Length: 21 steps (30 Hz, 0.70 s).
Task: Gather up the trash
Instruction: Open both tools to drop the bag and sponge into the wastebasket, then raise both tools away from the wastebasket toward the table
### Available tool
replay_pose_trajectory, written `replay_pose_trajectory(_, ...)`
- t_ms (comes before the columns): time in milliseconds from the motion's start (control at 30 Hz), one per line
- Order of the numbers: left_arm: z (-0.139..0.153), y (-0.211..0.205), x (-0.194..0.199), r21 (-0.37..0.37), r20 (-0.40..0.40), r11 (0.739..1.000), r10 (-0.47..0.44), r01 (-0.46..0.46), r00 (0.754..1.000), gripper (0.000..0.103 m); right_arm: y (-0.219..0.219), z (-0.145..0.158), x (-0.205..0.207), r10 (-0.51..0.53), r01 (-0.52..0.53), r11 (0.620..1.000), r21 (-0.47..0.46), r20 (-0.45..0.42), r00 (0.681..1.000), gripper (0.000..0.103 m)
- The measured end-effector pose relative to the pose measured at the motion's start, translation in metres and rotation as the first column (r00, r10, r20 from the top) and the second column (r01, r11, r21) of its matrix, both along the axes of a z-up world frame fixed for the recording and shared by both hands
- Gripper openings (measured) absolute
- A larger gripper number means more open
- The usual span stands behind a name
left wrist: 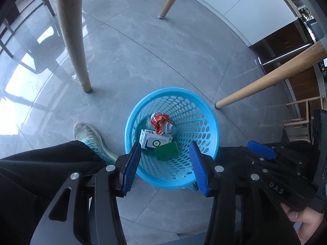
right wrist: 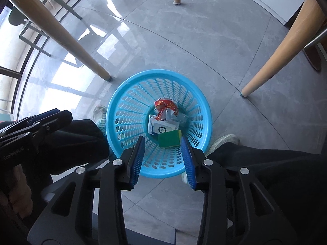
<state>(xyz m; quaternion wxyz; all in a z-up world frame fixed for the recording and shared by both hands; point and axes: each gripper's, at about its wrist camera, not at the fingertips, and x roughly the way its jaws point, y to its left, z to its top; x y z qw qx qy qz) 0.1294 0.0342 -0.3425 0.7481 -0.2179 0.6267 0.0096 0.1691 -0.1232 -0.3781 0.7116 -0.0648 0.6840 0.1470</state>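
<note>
Trash in round blue perforated plastic basket (right wrist: 122, 94): green sponge (right wrist: 169, 139), white box (right wrist: 161, 127), red wrapper (right wrist: 165, 105). Drop step judged done. Left gripper (left wrist: 165, 167), right gripper (right wrist: 162, 159) released, nothing between their pads. Next: seek remaining litter.

"DAS", pale raised capitals, on the black plastic body of the right gripper (left wrist: 259, 150), seen at the right edge of the left wrist view.

"GenRobot.AI", small pale lettering, on the black plastic body of the left gripper (right wrist: 44, 116), seen at the left edge of the right wrist view.

Round logo mark, printed on the white-and-blue cardboard box (right wrist: 161, 128) lying inside the light blue perforated plastic basket (right wrist: 122, 94); surrounding print too small to read.

Red-and-gold crumpled foil wrapper (right wrist: 165, 106) in same basket: printing present, illegible.
</note>
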Motion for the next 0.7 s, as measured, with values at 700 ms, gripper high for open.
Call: replay_pose_trajectory(700, 0.078, -0.008, -0.052, 0.187, 0.148, 0.982, -0.062, 0.033, 0.987, 0.064, -0.015, 0.089, -0.049, 0.073, -0.083, 0.994, 0.076, 0.129, 0.989, 0.064)
